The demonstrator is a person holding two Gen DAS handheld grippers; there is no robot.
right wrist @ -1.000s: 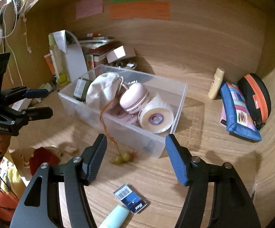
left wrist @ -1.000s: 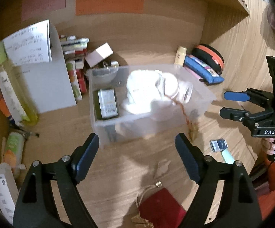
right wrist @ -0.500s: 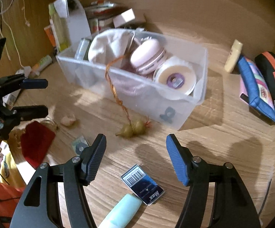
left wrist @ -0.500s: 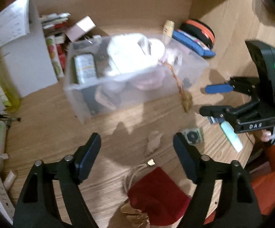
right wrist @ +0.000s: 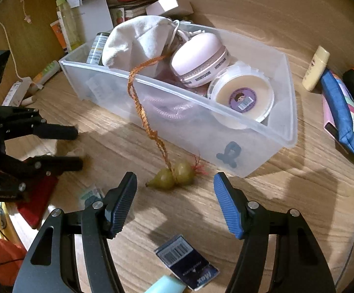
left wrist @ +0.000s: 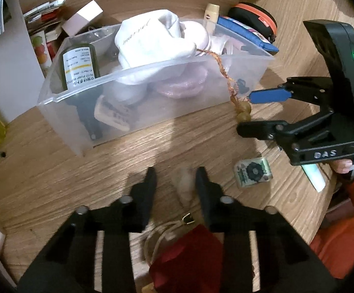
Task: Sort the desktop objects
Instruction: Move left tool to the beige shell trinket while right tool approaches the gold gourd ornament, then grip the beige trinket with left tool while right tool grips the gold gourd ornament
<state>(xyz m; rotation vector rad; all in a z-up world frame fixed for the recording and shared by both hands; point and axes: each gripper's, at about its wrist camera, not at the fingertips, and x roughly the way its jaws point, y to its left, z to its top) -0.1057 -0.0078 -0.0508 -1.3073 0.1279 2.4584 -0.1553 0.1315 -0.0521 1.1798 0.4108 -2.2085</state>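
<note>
A clear plastic bin (left wrist: 152, 97) (right wrist: 262, 131) on the wooden desk holds a white cloth bag (left wrist: 150, 41), a green bottle (left wrist: 79, 68), a pink round case (right wrist: 198, 58) and a round tub (right wrist: 242, 95). An orange braided cord with gourd beads (right wrist: 174, 175) hangs out of it onto the desk. My left gripper (left wrist: 175, 183) has its jaws narrowed around a small pale crumpled scrap (left wrist: 185, 185) lying on the desk. My right gripper (right wrist: 175, 205) is open and empty, just before the beads.
A red pouch (left wrist: 186, 256), a small green-patterned packet (left wrist: 252, 172), a dark blue box (right wrist: 186, 261) and a mint tube (right wrist: 164, 285) lie on the near desk. Pencil cases (right wrist: 345, 117) and a cream bottle (right wrist: 316, 68) sit right. Books and papers (left wrist: 18, 48) stand left.
My left gripper has dropped toward the desk and narrowed its jaws around the pale scrap. My right gripper has moved closer to the gourd beads and stays open.
</note>
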